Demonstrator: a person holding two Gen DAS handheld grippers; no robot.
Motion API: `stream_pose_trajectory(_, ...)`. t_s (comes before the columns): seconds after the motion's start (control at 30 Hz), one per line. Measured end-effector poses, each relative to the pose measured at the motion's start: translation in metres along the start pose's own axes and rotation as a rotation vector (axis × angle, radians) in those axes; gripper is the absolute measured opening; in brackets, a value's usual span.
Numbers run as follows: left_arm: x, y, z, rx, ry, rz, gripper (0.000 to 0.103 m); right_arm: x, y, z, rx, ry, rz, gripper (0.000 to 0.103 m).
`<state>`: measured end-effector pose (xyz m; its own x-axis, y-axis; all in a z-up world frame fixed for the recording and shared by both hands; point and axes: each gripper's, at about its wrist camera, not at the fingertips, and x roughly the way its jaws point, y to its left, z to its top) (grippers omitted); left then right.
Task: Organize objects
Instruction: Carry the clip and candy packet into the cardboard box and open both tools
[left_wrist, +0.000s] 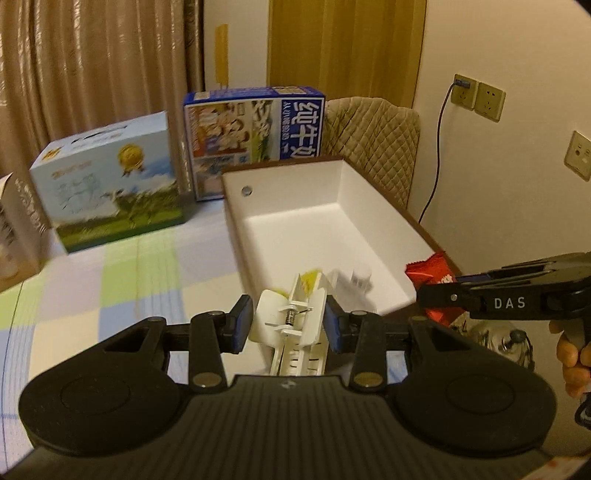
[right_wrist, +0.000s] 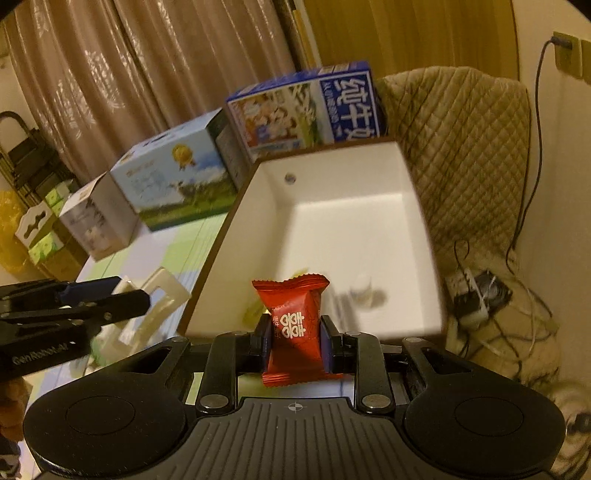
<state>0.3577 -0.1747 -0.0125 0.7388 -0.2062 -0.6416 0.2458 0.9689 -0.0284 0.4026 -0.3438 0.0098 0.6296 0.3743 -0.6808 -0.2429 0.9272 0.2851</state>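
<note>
My left gripper (left_wrist: 289, 323) is shut on a white plastic clip (left_wrist: 295, 326) with a metal spring, held at the near rim of a white bin (left_wrist: 332, 218). My right gripper (right_wrist: 294, 334) is shut on a red candy packet (right_wrist: 294, 321) with white characters, at the bin's (right_wrist: 351, 229) near edge. In the left wrist view the right gripper (left_wrist: 443, 295) enters from the right with the red packet (left_wrist: 430, 271). In the right wrist view the left gripper (right_wrist: 122, 291) and the clip (right_wrist: 155, 306) show at the left. Inside the bin lie a small white bottle (right_wrist: 364, 290) and something yellow (left_wrist: 308, 277).
Three cartons stand behind on the checkered tablecloth (left_wrist: 118, 280): a blue milk box (left_wrist: 255, 136), a sky-and-meadow box (left_wrist: 107, 181), a white box (right_wrist: 98, 225). A quilted chair back (right_wrist: 461, 147) and a tangle of cables with a power strip (right_wrist: 476, 299) are to the right.
</note>
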Motion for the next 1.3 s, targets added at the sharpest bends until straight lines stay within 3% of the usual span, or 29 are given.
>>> stream_pose_trajectory(0.33,0.081,-0.010,0.046,0.006,0.040,0.037,0.035,0.055,-0.041,0.043,0.024,0.040,-0.019,0.023)
stream_pose_trajectory(0.83,0.193,0.003,0.079,-0.067,0.147,0.054,0.035,0.154,-0.064,0.077,-0.020,0.154,-0.080,0.023)
stream_pose_trajectory(1.3,0.237,0.004,0.082,-0.092,0.222,0.032,0.038,0.174,-0.067,0.087,-0.038,0.166,-0.099,0.024)
